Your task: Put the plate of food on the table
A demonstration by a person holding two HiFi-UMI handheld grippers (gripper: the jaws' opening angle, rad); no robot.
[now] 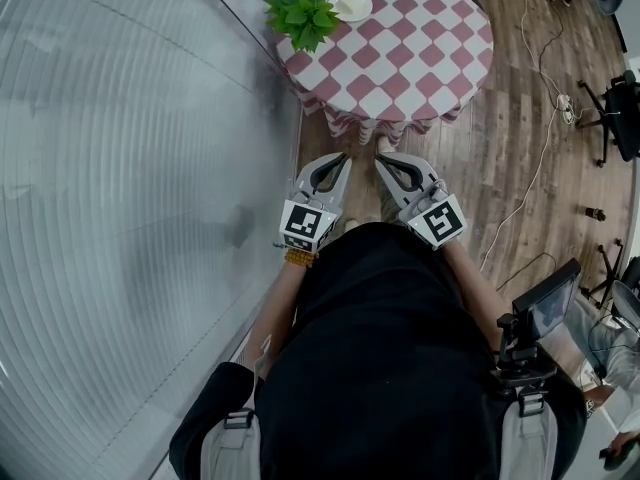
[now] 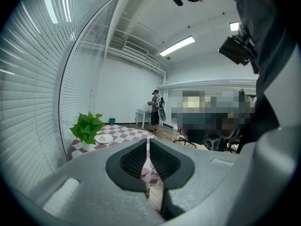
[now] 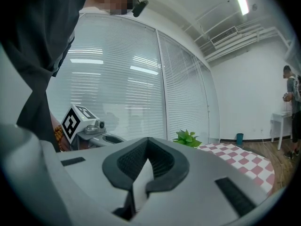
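Left gripper and right gripper: ribbed dark jaws were drawn together, holding nothing. A round white plate sat on the round red-and-white checked table, beside a leafy green plant, well apart from both grippers.

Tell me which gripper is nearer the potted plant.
Left. The left gripper is short of the table, almost in line with the potted plant; the right gripper is beside it, farther right.
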